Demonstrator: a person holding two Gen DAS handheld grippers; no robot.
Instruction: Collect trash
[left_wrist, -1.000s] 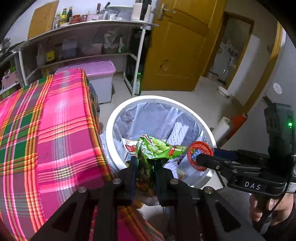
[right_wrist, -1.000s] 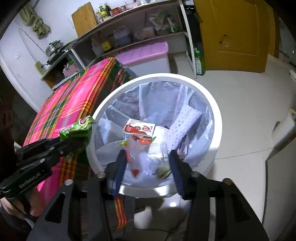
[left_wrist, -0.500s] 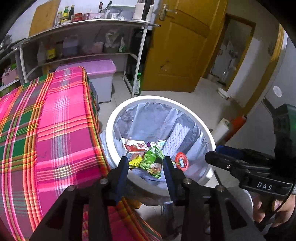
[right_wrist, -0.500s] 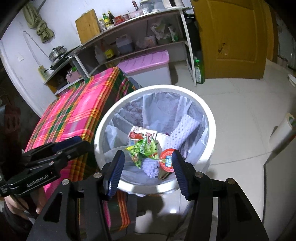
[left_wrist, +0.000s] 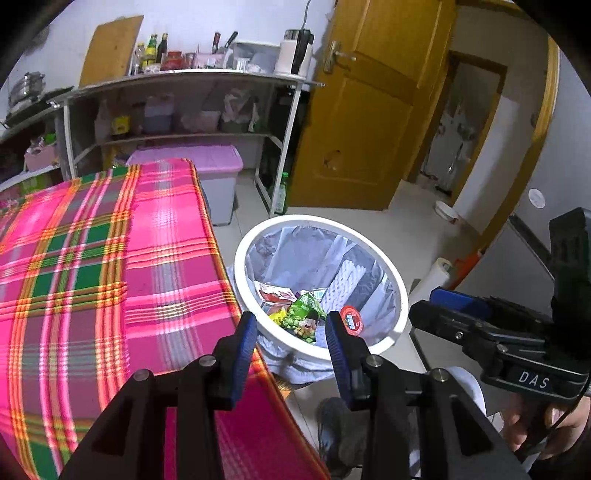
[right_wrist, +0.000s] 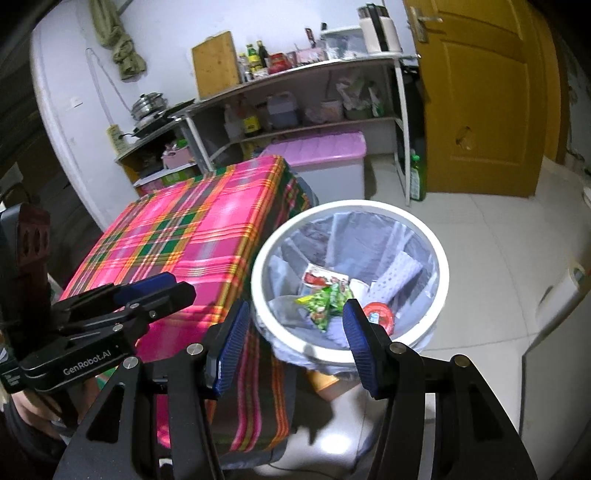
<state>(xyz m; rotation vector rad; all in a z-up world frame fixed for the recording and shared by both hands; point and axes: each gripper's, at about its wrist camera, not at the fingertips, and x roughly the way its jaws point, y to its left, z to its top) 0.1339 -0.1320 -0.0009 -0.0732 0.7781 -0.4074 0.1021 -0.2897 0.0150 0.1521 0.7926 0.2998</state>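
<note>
I'm seeing a glossy white plastic bin (left_wrist: 397, 291) with crinkled film liner, woven pink plaid cloth (left_wrist: 110, 266), shiny green foil wrapper (right_wrist: 325, 301), matt black plastic grippers.

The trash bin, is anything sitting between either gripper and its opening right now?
Nothing visible does. Both the left gripper and the right gripper are open and empty above the near rim of the trash bin, whose mouth is uncovered, with the green snack wrapper already inside.

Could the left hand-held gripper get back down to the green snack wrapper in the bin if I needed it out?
Probably yes. The left hand-held gripper is open above the near rim of the bin, whose mouth is uncovered, and the green snack wrapper lies on top of the other trash. The right hand-held gripper sits off to the side.
</note>
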